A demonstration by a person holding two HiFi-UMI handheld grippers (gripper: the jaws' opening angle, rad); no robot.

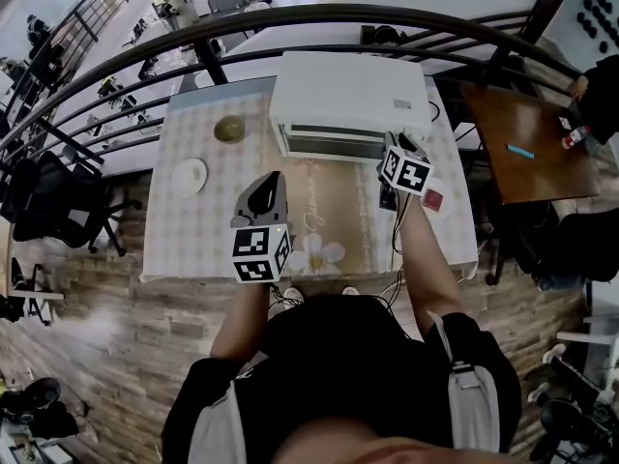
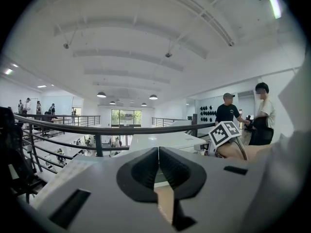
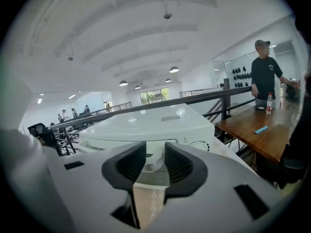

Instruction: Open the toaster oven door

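While before the white toaster oven point(image 1: 348, 104), right claw point(image 3: 155, 155) apart, left claw point(image 2: 158, 163) together.

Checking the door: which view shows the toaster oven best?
The head view: the toaster oven shows whole, door shut. The right gripper view shows its top and dial behind the claw; the left gripper view, almost nothing.

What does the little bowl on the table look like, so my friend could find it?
Find the table with the checked cloth and the white toaster oven at its far side. Left of the oven sits the bowl: small, round, olive-green, while the white plate near it is flat and pale.
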